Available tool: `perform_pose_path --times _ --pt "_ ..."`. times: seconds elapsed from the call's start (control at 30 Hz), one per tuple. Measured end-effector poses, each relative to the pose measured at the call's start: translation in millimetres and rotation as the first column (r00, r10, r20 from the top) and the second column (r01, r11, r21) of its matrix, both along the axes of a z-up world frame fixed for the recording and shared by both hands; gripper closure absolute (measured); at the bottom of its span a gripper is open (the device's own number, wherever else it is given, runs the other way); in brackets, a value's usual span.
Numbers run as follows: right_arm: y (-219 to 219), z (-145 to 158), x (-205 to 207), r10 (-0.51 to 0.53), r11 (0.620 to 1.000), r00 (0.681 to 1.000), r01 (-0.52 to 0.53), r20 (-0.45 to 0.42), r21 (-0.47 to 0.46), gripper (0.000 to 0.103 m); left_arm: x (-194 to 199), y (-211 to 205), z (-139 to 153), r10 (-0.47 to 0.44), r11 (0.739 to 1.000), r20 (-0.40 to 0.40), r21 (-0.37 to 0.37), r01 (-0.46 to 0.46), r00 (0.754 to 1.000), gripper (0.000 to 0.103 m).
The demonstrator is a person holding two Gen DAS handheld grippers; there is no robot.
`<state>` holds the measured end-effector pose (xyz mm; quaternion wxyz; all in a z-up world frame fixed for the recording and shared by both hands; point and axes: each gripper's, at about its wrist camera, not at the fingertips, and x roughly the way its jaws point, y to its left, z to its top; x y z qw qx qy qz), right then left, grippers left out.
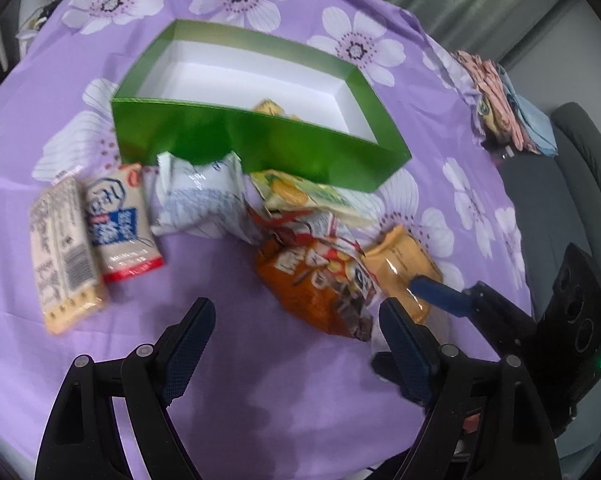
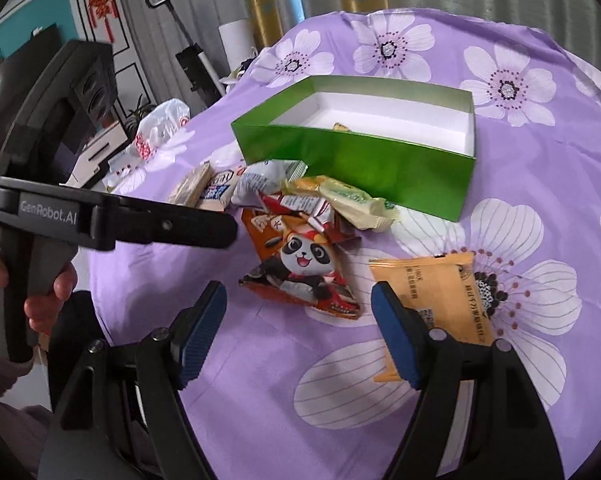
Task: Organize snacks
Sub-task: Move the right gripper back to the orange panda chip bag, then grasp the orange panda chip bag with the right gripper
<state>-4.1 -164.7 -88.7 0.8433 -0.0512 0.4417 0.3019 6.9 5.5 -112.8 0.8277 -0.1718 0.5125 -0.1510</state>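
A green box (image 1: 260,144) (image 2: 360,168) with a white inside stands on the purple flowered cloth, and one small yellow snack (image 1: 268,107) (image 2: 340,126) lies in it. Loose packets lie in front of it: a beige cracker pack (image 1: 64,256), a white, red and blue pack (image 1: 120,224), a white-blue bag (image 1: 200,200), a yellow-green pack (image 1: 300,196) (image 2: 352,200), an orange panda packet (image 1: 320,280) (image 2: 300,268) and an orange-yellow packet (image 1: 404,264) (image 2: 440,296). My left gripper (image 1: 296,312) is open, just short of the panda packet. My right gripper (image 2: 298,296) is open too, with the panda packet just ahead and the orange-yellow packet behind its right finger.
Folded clothes (image 1: 500,100) lie at the table's far right edge, with a grey sofa (image 1: 560,200) beyond. A plastic bag (image 2: 160,128) sits at the left edge. A hand (image 2: 48,292) holds the left gripper's body (image 2: 160,224), close beside my right one.
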Motion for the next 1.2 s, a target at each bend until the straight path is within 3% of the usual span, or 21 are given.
perform_pose_path --times 0.57,0.77,0.9,1.2 --pt "26.5 -23.7 21.6 0.068 0.996 0.998 -0.067 0.014 -0.064 0.025 22.6 -22.2 -25.8 -0.046 0.998 0.006 0.033 0.046 0.999 0.019" --pt "29.3 -33.3 31.0 0.028 0.999 0.999 -0.029 -0.028 -0.037 0.037 27.3 -19.6 -30.7 -0.049 0.999 0.009 0.002 0.049 0.999 0.019" --pt "27.4 -35.9 31.3 0.021 1.0 0.998 -0.022 -0.056 -0.008 0.042 29.2 -19.3 -31.8 -0.064 0.997 0.008 -0.047 0.064 0.998 0.041" --pt "28.0 -32.6 23.9 0.015 0.999 0.997 -0.012 -0.073 0.038 0.054 17.5 -17.8 -22.0 -0.069 0.997 0.031 -0.019 0.069 0.997 0.049"
